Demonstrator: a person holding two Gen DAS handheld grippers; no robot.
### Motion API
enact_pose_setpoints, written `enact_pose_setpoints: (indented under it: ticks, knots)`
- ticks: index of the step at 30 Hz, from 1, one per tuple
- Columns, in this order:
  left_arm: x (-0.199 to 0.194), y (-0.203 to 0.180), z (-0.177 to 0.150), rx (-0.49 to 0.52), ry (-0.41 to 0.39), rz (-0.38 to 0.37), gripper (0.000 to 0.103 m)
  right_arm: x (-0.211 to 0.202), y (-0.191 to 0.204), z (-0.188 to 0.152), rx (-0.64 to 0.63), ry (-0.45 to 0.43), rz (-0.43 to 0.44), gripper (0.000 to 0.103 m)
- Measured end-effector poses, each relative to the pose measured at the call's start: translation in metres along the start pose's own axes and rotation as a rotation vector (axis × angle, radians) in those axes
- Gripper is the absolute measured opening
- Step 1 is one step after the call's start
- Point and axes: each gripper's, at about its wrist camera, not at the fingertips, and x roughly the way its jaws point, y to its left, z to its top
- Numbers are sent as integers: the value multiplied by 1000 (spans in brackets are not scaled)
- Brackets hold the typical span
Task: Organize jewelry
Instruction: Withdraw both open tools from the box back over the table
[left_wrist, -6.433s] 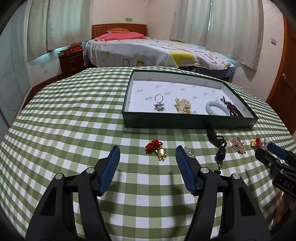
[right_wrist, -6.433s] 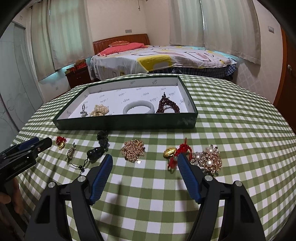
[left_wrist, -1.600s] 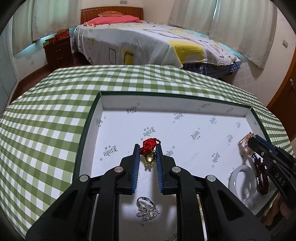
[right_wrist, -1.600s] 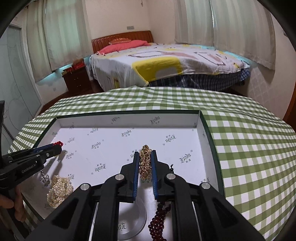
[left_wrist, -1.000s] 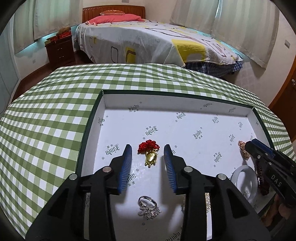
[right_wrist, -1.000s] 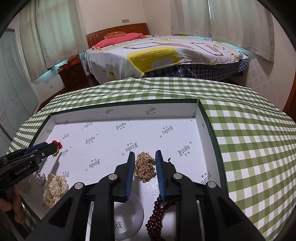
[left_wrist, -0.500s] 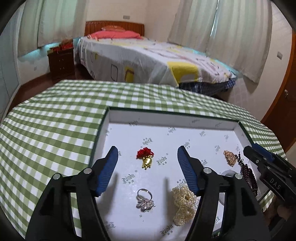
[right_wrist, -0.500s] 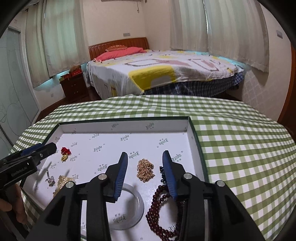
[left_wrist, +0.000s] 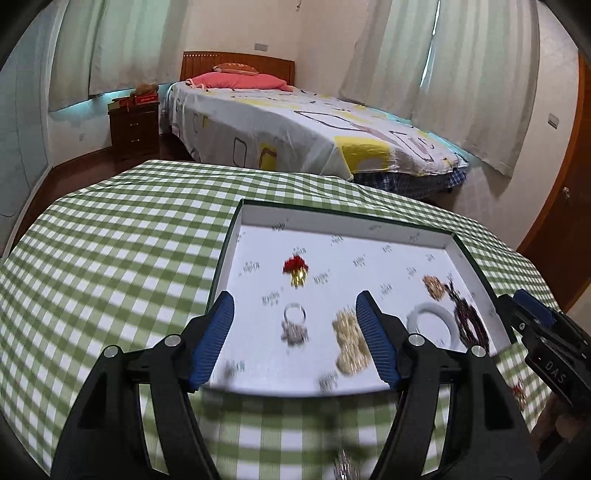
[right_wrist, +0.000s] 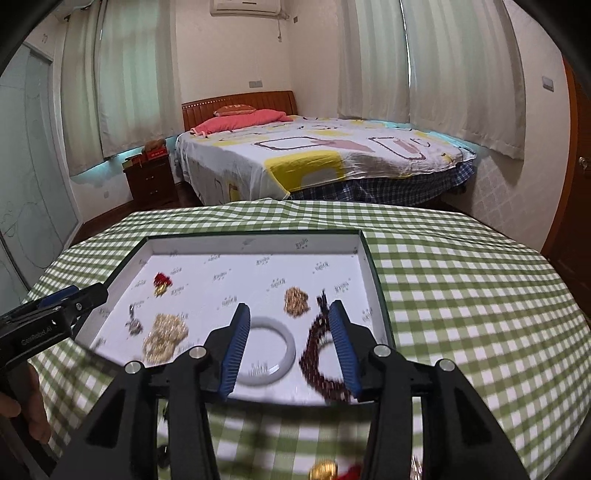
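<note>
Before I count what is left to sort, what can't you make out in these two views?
- Left wrist: silvery piece on the tablecloth, cut by the bottom edge and blurred.
- Left wrist: small piece partly behind the right gripper.
- Right wrist: gold and red piece cut by the bottom edge.
- Both: tray printing blurred, unreadable.

Table (left_wrist: 110, 258): woven cloth cover, green-white check, matt. Tray (right_wrist: 378, 291): card or paper board, dark green outside, white printed paper lining, matt. Bangle (right_wrist: 284, 354): smooth, glossy, milky stone or glass look. Dark red bead string (right_wrist: 317, 365): polished, shiny. Gold cluster (right_wrist: 296, 301): bright metal, rough texture. Pearl cluster (right_wrist: 164, 336): pearly sheen. Ring (left_wrist: 294, 314): silver metal. Left gripper (left_wrist: 295, 332) and right gripper (right_wrist: 288, 343): matt black plastic, ribbed blue pads (right_wrist: 234, 350), shiny metal pins. Headboard (right_wrist: 240, 101): varnished wood.
</note>
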Motion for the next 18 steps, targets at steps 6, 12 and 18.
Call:
enact_pose_setpoints:
  ticks: [6,12,18]
  knots:
    - [-20,-3,-26,15,27,-6,67,-21,-4,-20,17,10,-6,45]
    - [-35,-9,-51,35,50,-10,67,-41,-6,-45,25,21,-13,45]
    - [-43,-18,-74,66,67,-12,67,-55,-8,-67,26,37,-14,45]
